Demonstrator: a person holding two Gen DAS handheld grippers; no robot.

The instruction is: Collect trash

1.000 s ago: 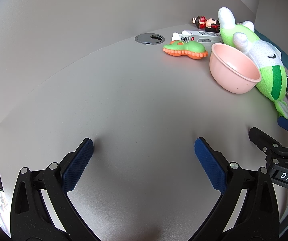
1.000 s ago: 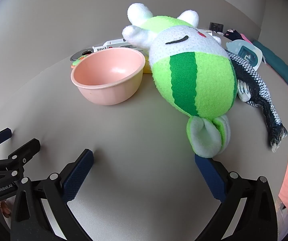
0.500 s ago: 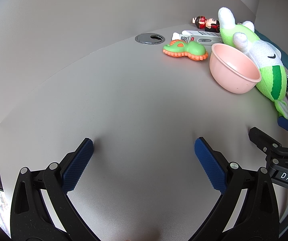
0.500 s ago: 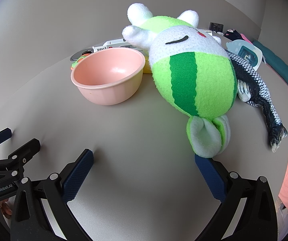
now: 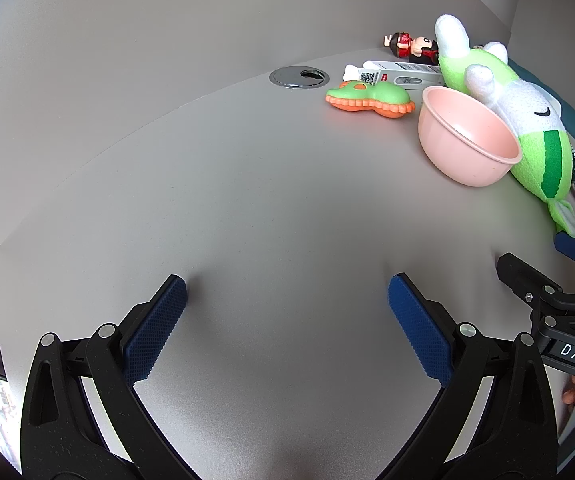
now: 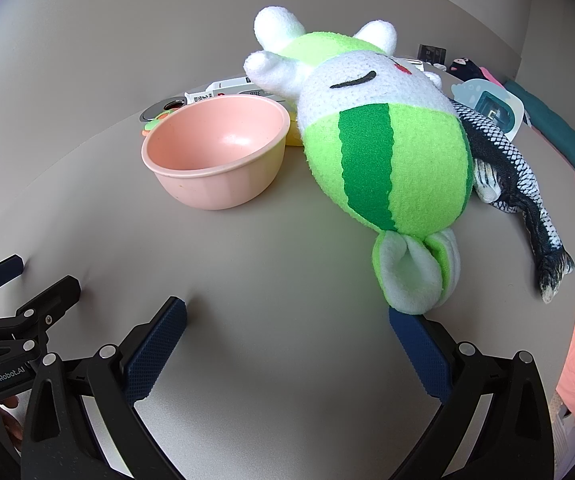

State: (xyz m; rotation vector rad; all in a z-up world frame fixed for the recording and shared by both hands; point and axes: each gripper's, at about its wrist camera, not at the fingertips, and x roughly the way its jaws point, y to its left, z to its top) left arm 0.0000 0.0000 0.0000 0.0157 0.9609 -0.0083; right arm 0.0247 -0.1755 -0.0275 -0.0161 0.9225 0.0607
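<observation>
**Grey tabletop, both grippers wide and empty**

Grey table (image 5: 247, 200) fills both views, with a plain wall behind it. We see the left gripper (image 5: 287, 312) low over bare surface, its blue pads set far apart with nothing between them. Over on the right side of that view, the right gripper (image 6: 287, 320) pokes in, and from its own camera we find its jaws spread just as wide, holding nothing.

Straight ahead of the right gripper lies a green and white plush toy (image 6: 383, 152), its tail fin just touching the tip of the right-hand pad. A pink bowl (image 6: 215, 160) stands upright beside the plush, on its left. A black and white fish toy (image 6: 503, 168) lies along the plush's other side.

Farther back, we spot a white box (image 5: 399, 76) with a code label, lying flat near the round cable port (image 5: 299, 78). A green and orange toy (image 5: 367, 100) sits in front of the box, and a small red figure (image 5: 411, 46) lies behind it.
</observation>
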